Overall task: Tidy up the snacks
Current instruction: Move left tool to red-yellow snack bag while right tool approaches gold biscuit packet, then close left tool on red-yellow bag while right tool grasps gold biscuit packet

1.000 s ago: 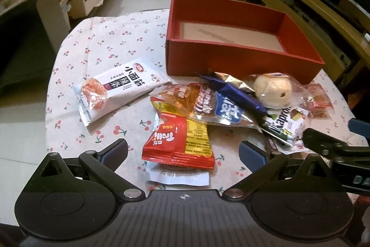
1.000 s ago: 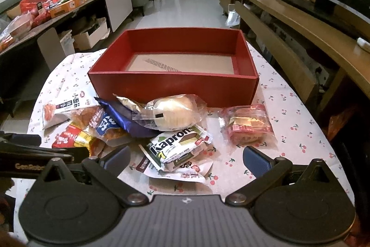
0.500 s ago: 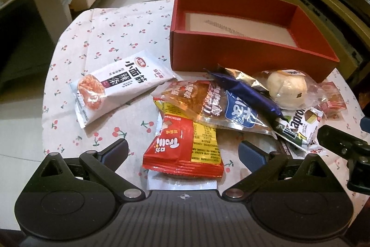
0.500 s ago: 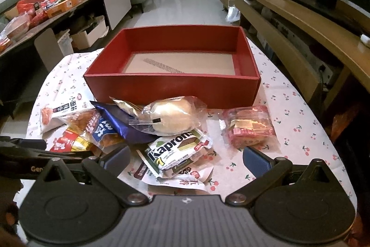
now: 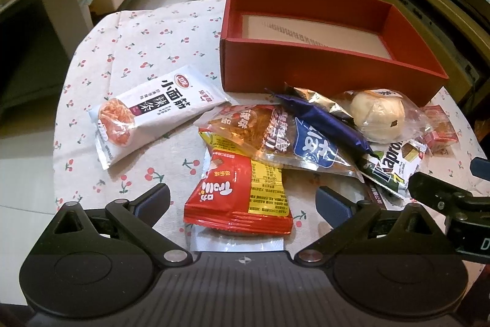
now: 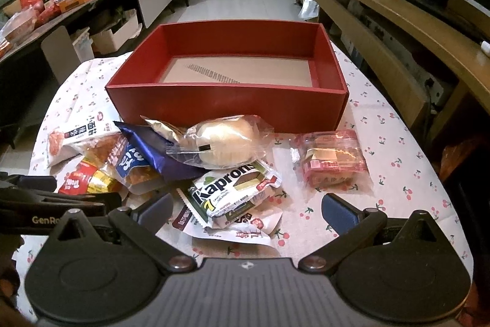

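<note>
An empty red box (image 5: 324,72) (image 6: 232,109) stands at the back of the cherry-print table. A heap of snack packets lies in front of it. My left gripper (image 5: 242,201) is open, low over a red and yellow packet (image 5: 239,195). A white noodle-snack packet (image 5: 150,112) lies to its left. My right gripper (image 6: 246,209) is open above a green Kapron wafer packet (image 6: 235,192). A wrapped bun (image 6: 223,141), a blue packet (image 6: 147,155) and a pink-wrapped cake (image 6: 330,158) lie near it.
The round table (image 5: 137,42) has a cherry-print cloth. A long wooden bench (image 6: 398,29) runs along the right. A cluttered counter (image 6: 61,2) with boxes stands at the left. My right gripper also shows in the left wrist view (image 5: 450,201).
Both grippers have moved slightly forward and down toward the snack heap. The packets and the box have not moved.
</note>
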The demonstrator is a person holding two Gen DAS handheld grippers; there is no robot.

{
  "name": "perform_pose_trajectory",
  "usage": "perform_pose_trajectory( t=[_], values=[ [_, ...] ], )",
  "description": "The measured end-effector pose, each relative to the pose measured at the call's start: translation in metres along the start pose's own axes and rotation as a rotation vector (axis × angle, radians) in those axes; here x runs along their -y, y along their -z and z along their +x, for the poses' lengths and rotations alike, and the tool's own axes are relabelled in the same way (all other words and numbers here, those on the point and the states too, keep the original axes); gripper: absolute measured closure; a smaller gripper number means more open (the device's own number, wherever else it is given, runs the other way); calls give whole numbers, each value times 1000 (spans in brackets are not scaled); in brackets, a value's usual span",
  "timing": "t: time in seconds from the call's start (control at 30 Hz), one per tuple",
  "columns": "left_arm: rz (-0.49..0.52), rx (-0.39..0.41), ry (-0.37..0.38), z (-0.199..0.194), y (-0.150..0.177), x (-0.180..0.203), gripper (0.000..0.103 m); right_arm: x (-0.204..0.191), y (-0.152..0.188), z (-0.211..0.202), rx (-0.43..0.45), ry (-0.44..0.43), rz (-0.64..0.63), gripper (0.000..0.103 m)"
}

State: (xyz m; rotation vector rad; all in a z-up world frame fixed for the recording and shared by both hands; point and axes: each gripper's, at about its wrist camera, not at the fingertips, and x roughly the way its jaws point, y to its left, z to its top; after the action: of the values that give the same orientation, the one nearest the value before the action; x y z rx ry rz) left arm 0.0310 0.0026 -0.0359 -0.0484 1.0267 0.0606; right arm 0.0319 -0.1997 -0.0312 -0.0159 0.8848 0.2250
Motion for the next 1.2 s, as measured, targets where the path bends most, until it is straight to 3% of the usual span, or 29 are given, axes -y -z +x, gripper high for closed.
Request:
perform_pose_trajectory(
  t=[0.5, 0.63, 0.73, 1.03, 1.2],
  values=[
    [12, -30, -40, 19, -5, 1, 1, 5, -5, -4, 10, -23, 27, 0],
    [-19, -86, -5, 31, -5, -4, 16, 7, -14, -7, 25, -40, 35, 0],
    [-22, -77, 6, 28, -4, -6, 20, 7, -20, -8, 31, -51, 32, 0],
    [-70, -81, 71, 18, -1, -22, 27, -17, -36, 2, 16, -132, -83, 0],
    [-25, -76, 68, 10, 4, -20, 28, -20, -51, 5, 26, -143, -122, 3]
  ],
)
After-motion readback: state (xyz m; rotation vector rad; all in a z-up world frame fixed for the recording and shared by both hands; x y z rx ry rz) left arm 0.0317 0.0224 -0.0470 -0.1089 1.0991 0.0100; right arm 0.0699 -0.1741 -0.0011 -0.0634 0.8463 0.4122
